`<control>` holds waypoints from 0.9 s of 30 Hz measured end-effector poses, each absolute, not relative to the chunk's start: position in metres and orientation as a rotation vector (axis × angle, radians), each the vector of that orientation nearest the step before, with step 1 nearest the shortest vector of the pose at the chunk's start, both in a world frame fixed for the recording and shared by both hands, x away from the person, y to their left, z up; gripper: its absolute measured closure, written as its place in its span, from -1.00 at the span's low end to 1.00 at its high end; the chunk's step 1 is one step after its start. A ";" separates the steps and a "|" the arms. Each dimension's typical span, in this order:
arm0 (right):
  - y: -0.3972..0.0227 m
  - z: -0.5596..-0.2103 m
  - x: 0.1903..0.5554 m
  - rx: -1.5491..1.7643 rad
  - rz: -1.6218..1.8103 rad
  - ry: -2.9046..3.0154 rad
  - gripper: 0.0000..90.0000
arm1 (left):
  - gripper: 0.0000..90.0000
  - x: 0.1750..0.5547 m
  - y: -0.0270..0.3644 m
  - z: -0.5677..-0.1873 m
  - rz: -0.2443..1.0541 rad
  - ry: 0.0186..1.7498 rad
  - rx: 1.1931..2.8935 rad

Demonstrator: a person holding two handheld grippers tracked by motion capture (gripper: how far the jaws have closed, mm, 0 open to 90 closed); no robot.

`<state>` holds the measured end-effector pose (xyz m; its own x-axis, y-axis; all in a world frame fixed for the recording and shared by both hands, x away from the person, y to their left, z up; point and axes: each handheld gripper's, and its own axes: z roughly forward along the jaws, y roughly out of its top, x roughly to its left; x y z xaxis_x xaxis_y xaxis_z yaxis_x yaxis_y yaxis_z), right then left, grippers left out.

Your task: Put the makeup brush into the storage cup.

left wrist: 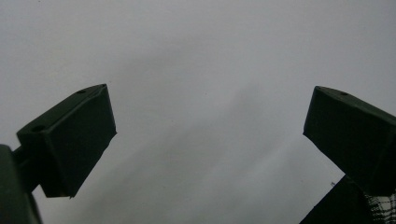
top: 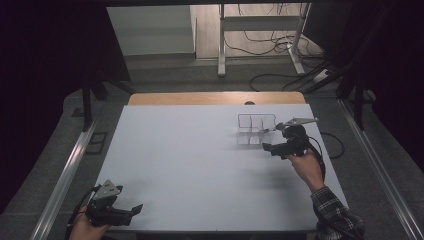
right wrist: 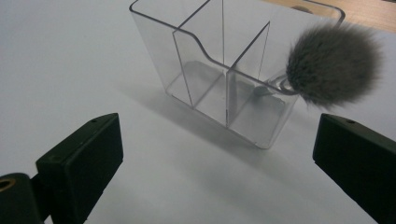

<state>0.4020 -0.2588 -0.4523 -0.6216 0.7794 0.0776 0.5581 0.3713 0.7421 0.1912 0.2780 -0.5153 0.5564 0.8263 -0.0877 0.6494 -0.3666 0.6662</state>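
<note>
The right gripper view revealed a grey fur pompom (right wrist: 332, 63) hanging on the clear divided organizer (right wrist: 219, 70), which stood upright far right; both grippers gaped empty.

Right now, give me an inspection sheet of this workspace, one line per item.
Surface: white table top, bare, with a wooden strip along its far edge.
Job's things: clear divided organizer standing upright at the far right; grey fluffy pom-pom at its right end, its metal ring against the wall.
Clutter: nothing seen.
Grippers: right gripper open, just short of the organizer; left gripper open, at the near left corner, holding nothing.
Cables: black cable trailing from the right gripper; loose cables on the floor beyond.
Surroundings: white table legs, dark curtains on both sides.
</note>
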 end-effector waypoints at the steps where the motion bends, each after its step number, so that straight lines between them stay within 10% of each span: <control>1: -0.259 -0.453 0.401 1.180 1.099 2.349 -0.97 | -0.95 0.191 0.278 -0.515 0.345 1.180 2.128; 27: -0.261 -0.458 0.381 1.118 1.053 2.377 -0.97 | -0.95 0.191 0.281 -0.514 0.366 1.204 2.106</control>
<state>0.3808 -0.2613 -0.4580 -0.6471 0.7618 0.0289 0.5333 0.4253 0.7313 0.1912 0.2806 -0.5140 0.5339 0.8413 -0.0846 0.6517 -0.3457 0.6751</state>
